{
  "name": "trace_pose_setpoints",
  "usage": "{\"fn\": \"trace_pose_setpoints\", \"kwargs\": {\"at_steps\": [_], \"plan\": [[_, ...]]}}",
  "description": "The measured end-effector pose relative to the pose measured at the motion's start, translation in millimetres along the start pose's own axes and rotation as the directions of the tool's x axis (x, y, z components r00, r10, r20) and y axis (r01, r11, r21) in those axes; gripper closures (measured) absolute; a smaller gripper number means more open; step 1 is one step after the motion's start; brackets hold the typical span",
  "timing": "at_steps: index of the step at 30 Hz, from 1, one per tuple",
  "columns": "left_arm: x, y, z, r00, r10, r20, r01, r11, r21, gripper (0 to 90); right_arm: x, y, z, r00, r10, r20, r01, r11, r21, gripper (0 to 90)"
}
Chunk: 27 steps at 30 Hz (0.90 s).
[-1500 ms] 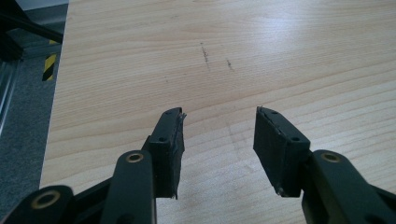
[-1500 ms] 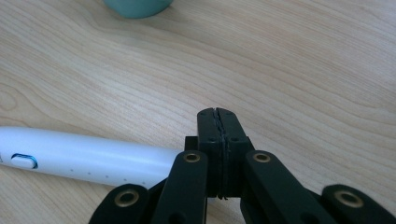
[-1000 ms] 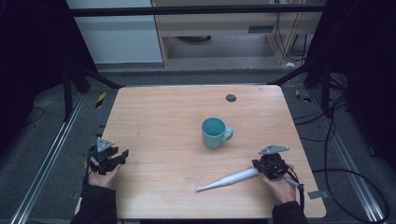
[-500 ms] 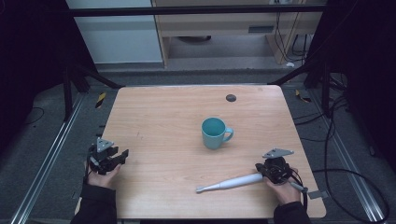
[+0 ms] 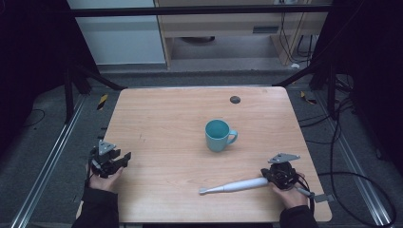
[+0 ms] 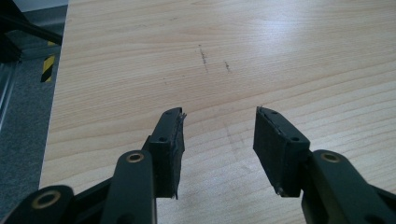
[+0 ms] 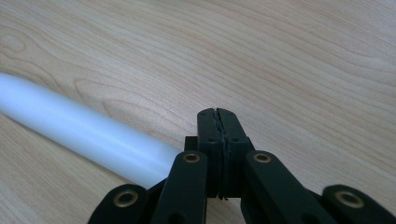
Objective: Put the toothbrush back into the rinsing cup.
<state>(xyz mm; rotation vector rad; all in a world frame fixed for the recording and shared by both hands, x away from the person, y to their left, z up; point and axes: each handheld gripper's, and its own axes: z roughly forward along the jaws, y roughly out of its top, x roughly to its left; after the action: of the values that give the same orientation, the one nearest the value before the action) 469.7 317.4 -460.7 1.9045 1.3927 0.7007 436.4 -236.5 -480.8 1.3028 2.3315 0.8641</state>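
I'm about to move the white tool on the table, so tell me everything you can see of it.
The white tool is a long, smooth, round-bodied stick, plastic by its look, tapering to a narrow tip that points left. It lies flat on the wooden table, near the front edge, below the teal mug and apart from it. Its thick end lies at the right gripper, beside the shut jaws; whether they pinch it is unclear.

Light wooden table on a dark grey floor.
Resting on top: teal mug near centre, white handled tool toward the near right edge, small dark disc at the far side.
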Motion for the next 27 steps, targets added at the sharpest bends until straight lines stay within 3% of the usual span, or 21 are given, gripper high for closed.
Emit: {"fn": "trace_pose_setpoints", "kwargs": {"at_steps": [13,18,22,27], "plan": [[0.2,-0.1,0.3,1.0000,0.000,0.002,0.000,1.0000,0.001,52.4,-4.2,-1.4,-6.1,0.9999,0.014,-0.004,-0.014,1.000,-0.022,85.5],[0.9,0.1,0.9,1.0000,0.000,0.004,0.000,1.0000,0.001,51.7,-8.8,8.5,-8.7,0.9999,0.006,-0.008,-0.007,0.997,-0.074,75.8],[-0.1,0.1,3.0,0.9999,0.007,0.012,-0.007,1.0000,0.004,50.4,-10.2,24.2,-11.3,0.9996,-0.026,-0.009,0.025,0.994,-0.107,64.9],[0.6,0.2,3.0,0.9998,0.005,0.018,-0.005,1.0000,0.000,50.0,-9.7,45.4,-17.6,0.9953,-0.086,-0.045,0.079,0.988,-0.130,54.0]]}}
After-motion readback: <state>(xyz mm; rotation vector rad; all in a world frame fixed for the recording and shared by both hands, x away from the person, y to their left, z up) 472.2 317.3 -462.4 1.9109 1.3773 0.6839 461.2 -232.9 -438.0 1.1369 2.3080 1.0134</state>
